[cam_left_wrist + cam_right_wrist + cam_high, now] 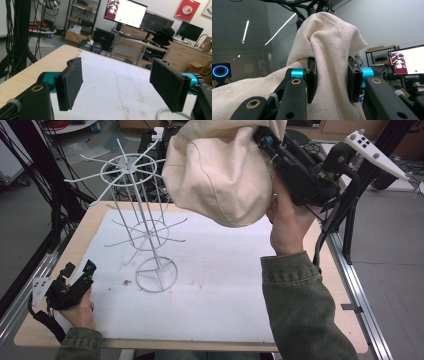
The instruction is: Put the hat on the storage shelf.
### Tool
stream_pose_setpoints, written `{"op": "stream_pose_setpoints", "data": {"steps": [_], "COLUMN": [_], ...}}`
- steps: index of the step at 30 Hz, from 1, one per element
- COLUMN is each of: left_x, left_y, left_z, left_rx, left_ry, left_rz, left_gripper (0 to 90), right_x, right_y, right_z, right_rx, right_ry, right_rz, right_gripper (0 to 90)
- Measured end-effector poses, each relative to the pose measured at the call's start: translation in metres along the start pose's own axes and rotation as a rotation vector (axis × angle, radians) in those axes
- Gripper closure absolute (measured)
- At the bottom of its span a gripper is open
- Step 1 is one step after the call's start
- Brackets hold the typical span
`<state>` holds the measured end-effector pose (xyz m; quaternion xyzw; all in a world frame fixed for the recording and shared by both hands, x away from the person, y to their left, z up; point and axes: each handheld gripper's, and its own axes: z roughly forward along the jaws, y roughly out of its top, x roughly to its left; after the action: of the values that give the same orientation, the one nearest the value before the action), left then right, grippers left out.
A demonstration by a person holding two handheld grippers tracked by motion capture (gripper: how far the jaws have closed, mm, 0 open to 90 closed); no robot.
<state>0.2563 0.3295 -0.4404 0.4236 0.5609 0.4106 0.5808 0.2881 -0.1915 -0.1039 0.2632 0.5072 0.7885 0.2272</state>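
White padding (220,290) covers most of the wooden surface (85,240), which stands in a workshop with dark frame posts, cables, cardboard boxes and, in the left gripper view, a lit monitor (126,12) on a desk at about 12 o'clock. On the padding, in the high view, a white wire rack (142,225) stands upright toward 10 o'clock from the middle of the pad, with a ring base, a thin central stem and two tiers of spokes spreading outward. A cream hat (220,172) hangs in the air at 12 o'clock, above the far edge of the surface and just to the 3 o'clock side of the rack's top tier; whether the cloth touches a spoke I cannot tell. The right gripper (267,142) holds it: in the right gripper view the jaws are clamped on a thick fold of the hat (329,75), the cloth bunching up above the pads and spilling down toward 8 o'clock. The person's right hand (286,222), in an olive sleeve (300,310), grips that tool from below. The left gripper (80,270) lies low at 8 o'clock, at the near left corner of the pad, well apart from rack and hat. Its jaws stand wide apart with nothing between them, the pad and surface showing through the gap in the left gripper view (120,90).
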Motion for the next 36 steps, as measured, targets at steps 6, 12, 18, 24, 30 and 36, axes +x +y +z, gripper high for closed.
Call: {"op": "stream_pose_setpoints", "data": {"steps": [6, 12, 18, 24, 30, 36], "left_x": [0.001, 0.001, 0.003, 0.002, 0.002, 0.005], "left_y": [0.000, 0.000, 0.000, 0.000, 0.001, 0.001], "left_z": [0.000, -0.001, -0.001, -0.002, -0.002, -0.002], "left_rx": [0.002, -0.001, 0.001, -0.005, -0.004, -0.005], "left_ry": [0.000, 0.000, 0.001, 0.001, -0.001, 0.003], "left_rz": [-0.007, -0.018, -0.027, -0.037, -0.038, -0.049], "left_gripper": [26.5, 26.5, 26.5, 26.6, 26.6, 26.6], "right_x": [0.006, 0.004, -0.016, -0.040, -0.044, -0.043], "right_y": [-0.009, -0.025, -0.067, -0.092, -0.103, -0.115], "right_z": [0.011, 0.010, -0.012, -0.025, -0.024, -0.021], "right_rx": [0.007, 0.031, 0.089, 0.154, 0.221, 0.265], "right_ry": [0.036, 0.070, 0.083, 0.121, 0.121, 0.095], "right_rz": [0.024, 0.043, 0.082, 0.123, 0.099, 0.075], "right_gripper": [68.3, 68.0, 67.7, 66.7, 64.9, 64.5]}}
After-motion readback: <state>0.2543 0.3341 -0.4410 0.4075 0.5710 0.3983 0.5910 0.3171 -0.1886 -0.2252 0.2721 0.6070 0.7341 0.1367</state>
